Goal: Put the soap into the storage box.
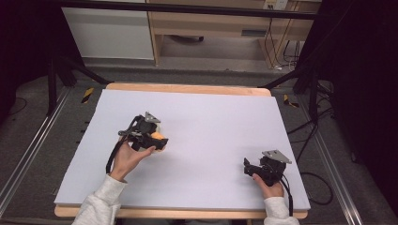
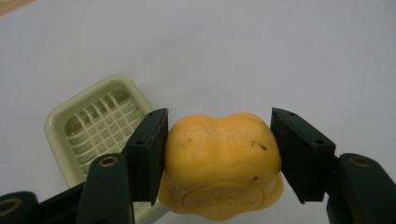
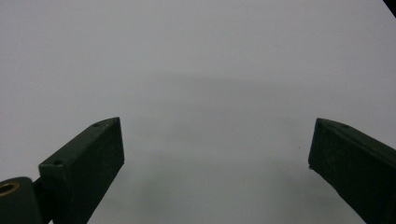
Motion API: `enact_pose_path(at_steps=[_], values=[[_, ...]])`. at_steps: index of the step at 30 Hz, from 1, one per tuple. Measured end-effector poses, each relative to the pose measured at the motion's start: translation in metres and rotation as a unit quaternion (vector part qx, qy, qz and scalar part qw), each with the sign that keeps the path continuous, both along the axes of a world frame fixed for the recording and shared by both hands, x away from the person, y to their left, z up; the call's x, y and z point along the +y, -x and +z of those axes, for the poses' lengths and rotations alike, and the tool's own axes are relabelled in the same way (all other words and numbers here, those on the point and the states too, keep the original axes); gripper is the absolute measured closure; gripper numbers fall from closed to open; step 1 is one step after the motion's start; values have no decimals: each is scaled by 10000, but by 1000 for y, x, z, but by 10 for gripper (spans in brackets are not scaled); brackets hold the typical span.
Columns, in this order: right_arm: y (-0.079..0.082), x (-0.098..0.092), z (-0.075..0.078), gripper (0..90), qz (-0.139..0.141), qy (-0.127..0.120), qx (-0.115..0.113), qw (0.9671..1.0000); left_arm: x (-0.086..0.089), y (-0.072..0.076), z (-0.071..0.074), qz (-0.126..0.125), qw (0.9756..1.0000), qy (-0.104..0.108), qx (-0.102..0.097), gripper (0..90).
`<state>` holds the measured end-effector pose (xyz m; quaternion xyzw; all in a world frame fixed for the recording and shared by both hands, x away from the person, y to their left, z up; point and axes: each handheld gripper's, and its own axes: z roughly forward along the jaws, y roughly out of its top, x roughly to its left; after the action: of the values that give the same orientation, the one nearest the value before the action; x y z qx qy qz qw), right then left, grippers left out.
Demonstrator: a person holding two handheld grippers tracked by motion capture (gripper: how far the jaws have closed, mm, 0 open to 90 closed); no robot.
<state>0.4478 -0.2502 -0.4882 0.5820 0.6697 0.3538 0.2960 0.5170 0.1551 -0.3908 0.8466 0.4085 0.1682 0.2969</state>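
I am holding one two-jaw gripper in each hand over a white sheet (image 1: 211, 117) that is covering the worktop (image 1: 187, 88), whose wooden border is showing along the far edge.

Left side: my left hand (image 1: 127, 158) is carrying the left gripper (image 1: 157, 139) over the left half of the sheet, roughly midway between the near and far edges. Its jaws are clamping a yellow plastic bell pepper (image 2: 223, 163). In the left gripper view, both black pads are pressing against the pepper's flanks, one on each side, with the lobed top of the pepper facing the camera. In the high view the pepper (image 1: 158, 136) is appearing as an orange-yellow patch at the gripper's tip.

Just beside the pepper, a pale green square tray with a grid bottom (image 2: 95, 126) is lying flat on the sheet. In the left gripper view it is sitting behind the left pad, which is partly covering it. I cannot tell whether the pepper is touching the tray or the sheet.

Right side: my right hand (image 1: 270, 187) is resting the right gripper (image 1: 246, 168) near the near-right corner of the sheet, well apart from the pepper. Its jaws are standing released and wide, with bare white sheet between them in the right gripper view.
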Motion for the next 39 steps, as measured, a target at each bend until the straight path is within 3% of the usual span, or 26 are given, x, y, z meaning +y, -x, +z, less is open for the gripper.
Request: enact_pose_path(at_steps=[7, 23, 39], values=[[0, 0, 0, 40, 5, -22, 22, 10000, 7, -9, -11, 88, 9998, 47, 161, 387], [0, 0, 0, 40, 4, -33, 40, 10000, 33, -18, 3, 441, 9989, 160, 46, 387], [-1, -1, 0, 40, 10, -58, 42, 10000, 45, -37, -17, 776, 9966, 71, 260, 387]])
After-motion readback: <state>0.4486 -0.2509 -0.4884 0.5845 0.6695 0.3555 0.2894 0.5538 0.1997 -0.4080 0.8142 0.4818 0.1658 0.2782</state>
